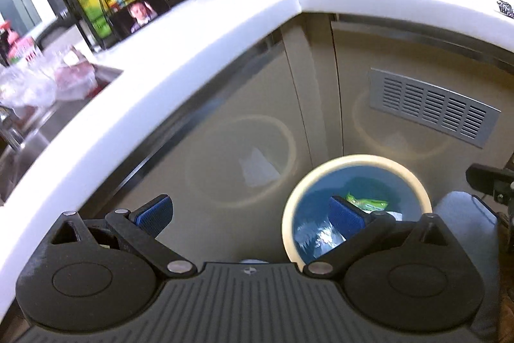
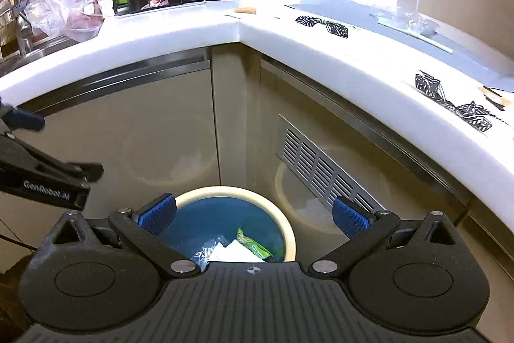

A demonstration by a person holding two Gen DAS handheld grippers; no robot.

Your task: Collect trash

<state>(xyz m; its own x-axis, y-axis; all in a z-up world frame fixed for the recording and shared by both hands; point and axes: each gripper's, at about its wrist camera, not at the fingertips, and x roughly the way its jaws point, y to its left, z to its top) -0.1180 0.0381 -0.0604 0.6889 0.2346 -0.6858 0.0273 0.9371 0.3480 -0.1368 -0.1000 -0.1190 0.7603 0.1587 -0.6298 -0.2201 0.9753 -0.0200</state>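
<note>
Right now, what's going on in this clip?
A person is collecting trash with a handheld gripper in each hand. Both the left gripper and right gripper are open and empty above the blue-lined trash bin, which already holds a green wrapper and white paper. Black-and-white patterned scraps still lie on the white countertop.

The left gripper (image 1: 252, 214) is hanging with its jaws spread wide and nothing between them, above a round bin (image 1: 356, 163) lined in blue. A green wrapper (image 1: 366, 202) and clear plastic (image 1: 316, 238) are lying inside the bin. A white countertop (image 1: 180, 63) is curving above beige cabinet doors (image 1: 244, 92).
</note>
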